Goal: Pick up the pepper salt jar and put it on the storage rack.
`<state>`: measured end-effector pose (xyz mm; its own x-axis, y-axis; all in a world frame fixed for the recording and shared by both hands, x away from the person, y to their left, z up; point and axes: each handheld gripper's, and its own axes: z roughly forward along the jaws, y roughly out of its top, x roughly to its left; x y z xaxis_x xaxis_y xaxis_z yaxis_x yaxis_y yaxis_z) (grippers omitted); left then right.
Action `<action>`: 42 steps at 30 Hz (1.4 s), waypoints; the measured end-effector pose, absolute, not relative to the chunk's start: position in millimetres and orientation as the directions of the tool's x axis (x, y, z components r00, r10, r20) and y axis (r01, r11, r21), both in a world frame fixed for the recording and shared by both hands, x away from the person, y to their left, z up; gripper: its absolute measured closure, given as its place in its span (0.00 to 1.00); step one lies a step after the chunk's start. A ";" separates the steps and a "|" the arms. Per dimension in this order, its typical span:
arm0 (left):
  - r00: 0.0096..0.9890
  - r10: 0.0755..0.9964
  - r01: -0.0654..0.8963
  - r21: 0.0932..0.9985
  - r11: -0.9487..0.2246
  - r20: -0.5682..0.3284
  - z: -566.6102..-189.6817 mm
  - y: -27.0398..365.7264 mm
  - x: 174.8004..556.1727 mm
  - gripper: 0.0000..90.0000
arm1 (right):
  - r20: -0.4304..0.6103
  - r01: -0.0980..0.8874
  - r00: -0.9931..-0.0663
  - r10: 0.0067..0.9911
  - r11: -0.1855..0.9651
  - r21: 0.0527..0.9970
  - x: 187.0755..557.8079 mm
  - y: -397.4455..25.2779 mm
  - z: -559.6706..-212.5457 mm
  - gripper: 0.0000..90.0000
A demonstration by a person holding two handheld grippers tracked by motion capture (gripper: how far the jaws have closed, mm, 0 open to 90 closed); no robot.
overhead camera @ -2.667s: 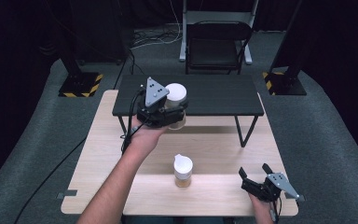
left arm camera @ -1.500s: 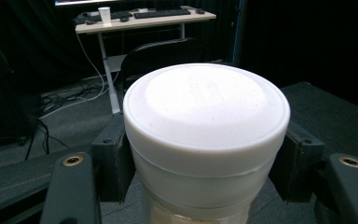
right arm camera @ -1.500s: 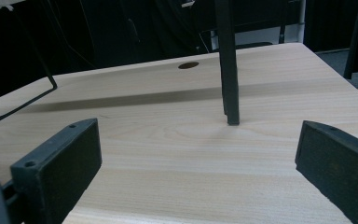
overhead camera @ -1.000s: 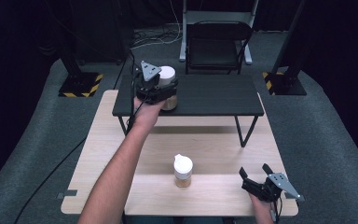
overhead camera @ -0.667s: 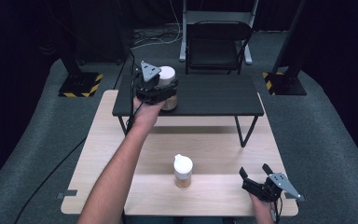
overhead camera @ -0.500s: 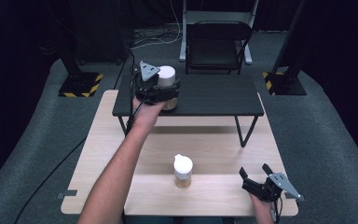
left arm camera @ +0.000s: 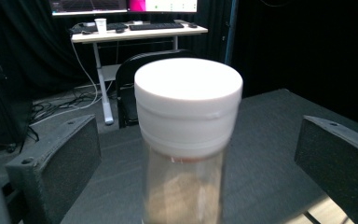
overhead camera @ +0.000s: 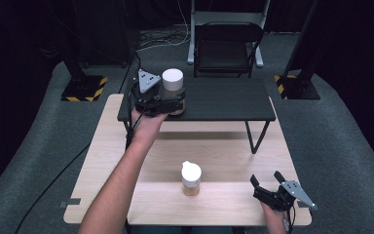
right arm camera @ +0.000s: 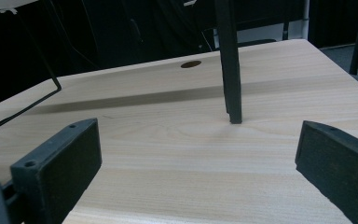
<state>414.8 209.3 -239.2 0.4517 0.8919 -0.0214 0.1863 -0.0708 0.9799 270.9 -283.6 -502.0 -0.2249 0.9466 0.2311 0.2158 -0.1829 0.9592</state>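
Note:
A clear jar with a white lid (overhead camera: 173,87) stands upright on the left part of a black raised shelf (overhead camera: 224,100). My left gripper (overhead camera: 171,106) is open around it. In the left gripper view the jar (left arm camera: 186,135) stands between the two pads (left arm camera: 56,168), and there is a gap on each side. A second, smaller white-lidded jar (overhead camera: 191,178) stands alone on the wooden table (overhead camera: 126,161), near the front. My right gripper (overhead camera: 265,178) rests low at the table's front right. It is open, with bare wood between its pads (right arm camera: 60,163).
The shelf stands on thin black legs (overhead camera: 255,136); one leg (right arm camera: 228,60) rises just ahead of my right gripper. A black chair (overhead camera: 224,48) stands behind the table. A desk with a monitor (left arm camera: 135,28) is farther back. The left gripper's cable (overhead camera: 126,131) trails off the table's left side.
My left gripper has moved up and away with the big jar, from above the wooden table to the black shelf, and has held still for the last second. The right gripper has not moved.

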 end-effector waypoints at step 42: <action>0.584 0.810 0.183 0.982 -0.055 -0.063 -339.1 275.8 317.9 0.02 | 0.257 0.207 -0.224 0.940 -0.211 0.955 270.0 -287.1 -505.0 0.00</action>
